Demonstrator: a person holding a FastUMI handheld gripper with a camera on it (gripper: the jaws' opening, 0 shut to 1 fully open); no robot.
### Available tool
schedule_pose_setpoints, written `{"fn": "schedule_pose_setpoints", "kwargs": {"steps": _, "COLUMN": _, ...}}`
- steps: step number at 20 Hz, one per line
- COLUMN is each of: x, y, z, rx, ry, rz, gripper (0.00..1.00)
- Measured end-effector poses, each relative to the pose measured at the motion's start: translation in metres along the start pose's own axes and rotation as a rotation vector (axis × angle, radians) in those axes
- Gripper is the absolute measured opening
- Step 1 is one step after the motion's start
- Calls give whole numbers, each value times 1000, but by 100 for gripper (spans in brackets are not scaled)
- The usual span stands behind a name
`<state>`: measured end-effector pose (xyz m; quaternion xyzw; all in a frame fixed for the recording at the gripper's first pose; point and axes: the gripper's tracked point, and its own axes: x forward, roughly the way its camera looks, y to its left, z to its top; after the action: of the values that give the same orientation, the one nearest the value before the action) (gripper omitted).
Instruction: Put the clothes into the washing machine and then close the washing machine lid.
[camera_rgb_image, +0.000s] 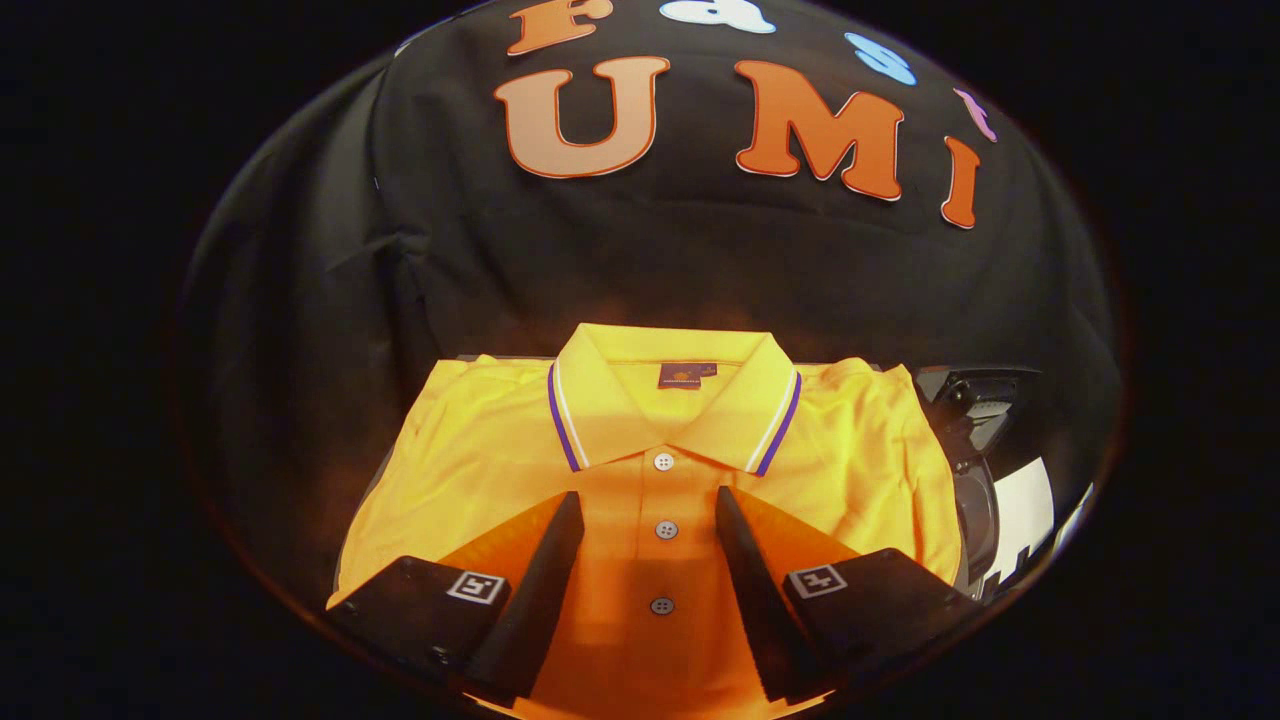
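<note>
A folded yellow polo shirt lies flat below me, its collar trimmed in white and purple and pointing away toward the booth wall. Its button placket runs straight down between my fingers. My gripper is open, hovering over the shirt's chest, with one finger on each side of the placket. Whether the fingertips touch the cloth I cannot tell. To the right of the shirt, a dark rounded part of the washing machine shows, with a white panel beside it.
The black cloth wall rises just beyond the shirt's collar. A dark surface carries the shirt and shows at its left edge. The machine's parts crowd the right side.
</note>
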<state>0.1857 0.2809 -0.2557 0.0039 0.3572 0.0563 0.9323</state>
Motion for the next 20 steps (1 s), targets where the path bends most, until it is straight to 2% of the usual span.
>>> {"fn": "schedule_pose_setpoints", "kwargs": {"steps": 1, "x": 0, "y": 0, "z": -1, "rx": 5, "ry": 8, "rz": 0, "gripper": 84}}
{"fn": "schedule_pose_setpoints", "kwargs": {"steps": 2, "x": -2, "y": 0, "z": 0, "rx": 8, "ry": 9, "rz": 2, "gripper": 77}}
{"fn": "schedule_pose_setpoints", "kwargs": {"steps": 5, "x": -9, "y": -10, "z": 5, "rx": 32, "ry": 8, "rz": 6, "gripper": 39}}
{"fn": "schedule_pose_setpoints", "kwargs": {"steps": 7, "x": -3, "y": -9, "z": 4, "rx": 37, "ry": 26, "rz": -8, "gripper": 37}}
{"fn": "schedule_pose_setpoints", "kwargs": {"steps": 10, "x": -3, "y": -6, "z": 5, "rx": 57, "ry": 45, "rz": -18, "gripper": 22}}
{"fn": "schedule_pose_setpoints", "kwargs": {"steps": 12, "x": -5, "y": -5, "z": 5, "rx": 34, "ry": 67, "rz": -24, "gripper": 22}}
{"fn": "schedule_pose_setpoints", "kwargs": {"steps": 14, "x": -4, "y": -6, "z": 7, "rx": 32, "ry": 67, "rz": -35, "gripper": 9}}
{"fn": "schedule_pose_setpoints", "kwargs": {"steps": 20, "x": -10, "y": -8, "z": 11, "rx": 39, "ry": 40, "rz": -8, "gripper": 9}}
